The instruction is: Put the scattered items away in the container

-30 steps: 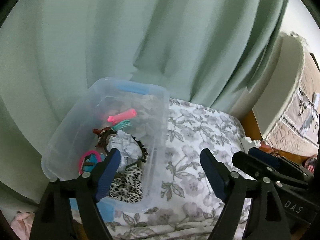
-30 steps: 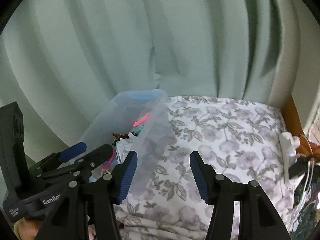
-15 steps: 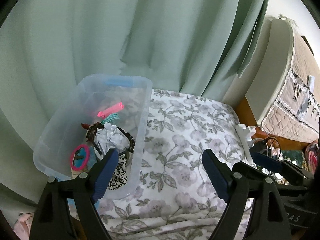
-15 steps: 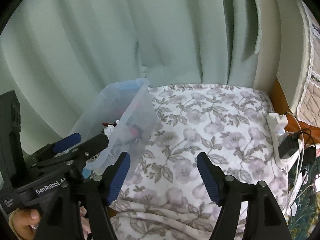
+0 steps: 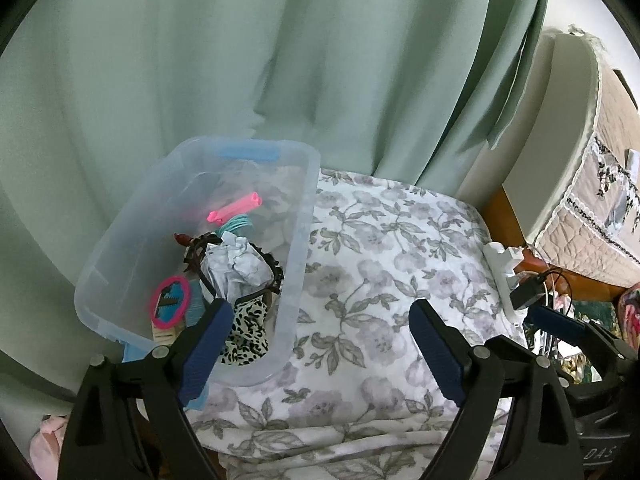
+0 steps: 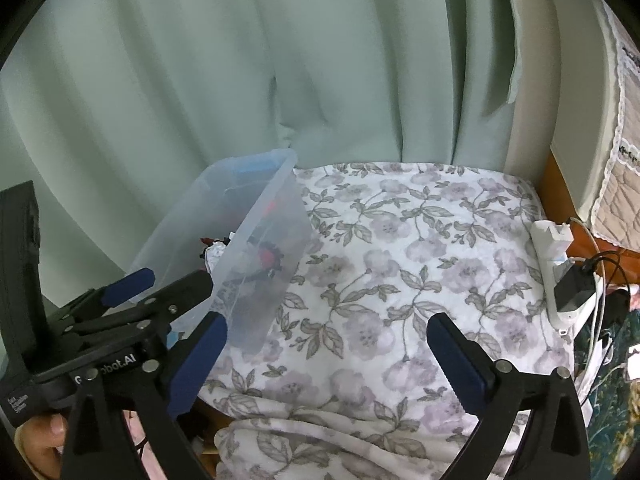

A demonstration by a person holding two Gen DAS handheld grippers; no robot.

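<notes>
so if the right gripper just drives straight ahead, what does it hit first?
Likely the floral cloth: the open right gripper points at bare fabric, with the clear bin off to its left. Depth is unclear.

I count one clear container [image 5: 298, 216] on one floral cloth [image 5: 384, 264]. Inside it sit one pink tube [image 5: 236, 208], one crumpled paper ball [image 5: 236, 264], one pink-rimmed oval item [image 5: 170, 306] and one leopard-print piece [image 5: 246, 330]. I hold two tongs: left [image 5: 316, 344] and right [image 6: 326, 360].
</notes>
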